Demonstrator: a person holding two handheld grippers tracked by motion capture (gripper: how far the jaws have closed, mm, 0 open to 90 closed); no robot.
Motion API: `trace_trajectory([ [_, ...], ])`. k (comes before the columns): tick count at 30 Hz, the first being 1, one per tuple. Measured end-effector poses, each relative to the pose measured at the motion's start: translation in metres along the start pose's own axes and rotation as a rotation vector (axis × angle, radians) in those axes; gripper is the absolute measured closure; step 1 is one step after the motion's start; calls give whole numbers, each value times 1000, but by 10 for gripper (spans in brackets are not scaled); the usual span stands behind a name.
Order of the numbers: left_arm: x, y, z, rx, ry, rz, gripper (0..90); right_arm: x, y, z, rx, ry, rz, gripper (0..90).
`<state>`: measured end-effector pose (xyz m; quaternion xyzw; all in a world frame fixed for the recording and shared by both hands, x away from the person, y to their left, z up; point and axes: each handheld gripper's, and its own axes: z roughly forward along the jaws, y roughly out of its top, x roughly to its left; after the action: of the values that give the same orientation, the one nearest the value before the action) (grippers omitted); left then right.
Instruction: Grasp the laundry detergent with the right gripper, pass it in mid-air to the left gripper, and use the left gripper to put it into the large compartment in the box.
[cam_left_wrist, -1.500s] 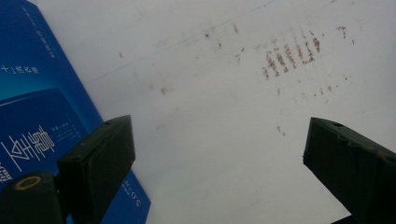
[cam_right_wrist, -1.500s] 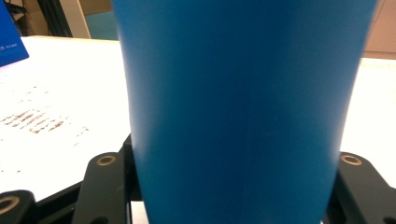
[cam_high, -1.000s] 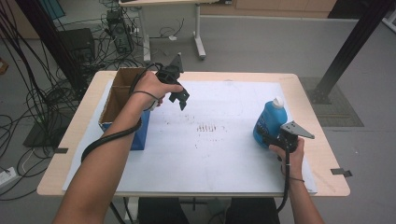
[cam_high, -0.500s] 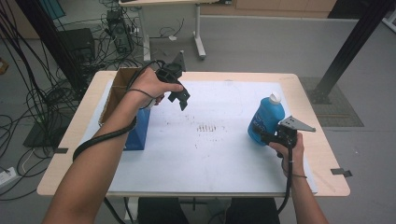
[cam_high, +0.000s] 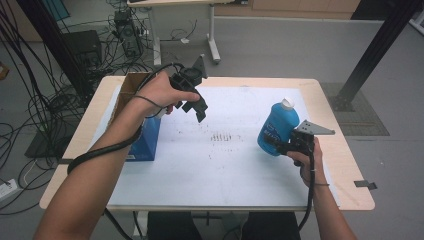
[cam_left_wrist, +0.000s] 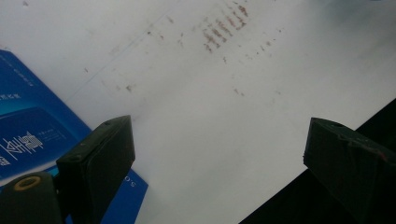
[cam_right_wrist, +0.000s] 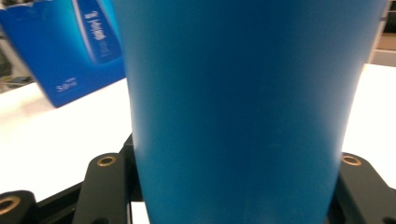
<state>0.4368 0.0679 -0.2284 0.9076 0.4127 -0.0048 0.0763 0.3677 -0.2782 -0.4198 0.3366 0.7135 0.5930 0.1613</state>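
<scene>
Right now your right gripper clamps the blue bottle low, keeping it upright, while your left gripper hovers open and empty beside the box, ready to help.

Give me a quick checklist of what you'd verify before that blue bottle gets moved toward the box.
1. Grip: right gripper shut on the blue bottle, jaws either side of it: ok.
2. Cap: white cap on the bottle's top; whether tight: cannot tell.
3. Bottle tilted, not upright: not ok if the cap leaks.
4. Left gripper open, nothing between its jaws: ok.
5. Blue box open on top; what is inside: cannot tell.
6. White sheet between bottle and box bare apart from small marks: ok.
</scene>
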Motion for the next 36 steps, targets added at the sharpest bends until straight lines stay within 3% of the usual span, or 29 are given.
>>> trace_trajectory([
  [6,-12,-5,-5,11,16,76,93,4,7,1,15,66,-35,411],
  [12,-28,-10,-9,20,11,164,93,4,12,1,18,119,-38,411],
  [15,-35,-11,-11,23,31,208,93,6,14,2,20,150,-45,412],
  [24,-51,-13,-16,13,39,322,91,16,21,5,39,256,-90,412],
  [36,-65,-15,-22,-21,30,383,74,30,27,13,70,365,-132,412],
])
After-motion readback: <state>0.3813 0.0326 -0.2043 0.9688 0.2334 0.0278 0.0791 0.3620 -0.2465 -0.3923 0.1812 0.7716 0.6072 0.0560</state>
